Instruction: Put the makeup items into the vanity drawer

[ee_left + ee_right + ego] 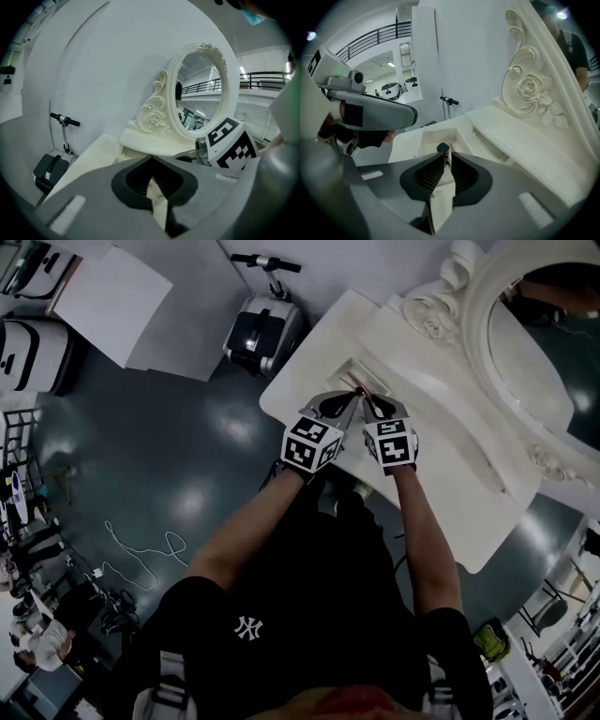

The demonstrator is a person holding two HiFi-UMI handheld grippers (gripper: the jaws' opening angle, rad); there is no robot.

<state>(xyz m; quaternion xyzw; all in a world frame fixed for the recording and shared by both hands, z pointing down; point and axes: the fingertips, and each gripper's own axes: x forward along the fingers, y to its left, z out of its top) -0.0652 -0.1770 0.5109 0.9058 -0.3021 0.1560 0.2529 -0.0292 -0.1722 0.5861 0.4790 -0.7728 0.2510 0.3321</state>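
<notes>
The cream vanity [441,474] has a small drawer [349,371] pulled open near its left end. Both grippers hang side by side just before it. My right gripper [371,401] points down over the open drawer [433,136]. Its jaws [443,154] stand nearly together on a small dark-capped makeup item [443,148] with a pinkish part at the tips. My left gripper [347,401] sits close on its left, seen as a grey body [410,112]. Its jaws [151,161] look shut, with only a pale sliver in the slit below the tips.
An oval mirror [553,343] in a carved frame rises behind a raised shelf [525,140] on the vanity. A folded scooter [258,329] stands on the dark floor left of the table. Chairs and a person are at the far left edge [33,634].
</notes>
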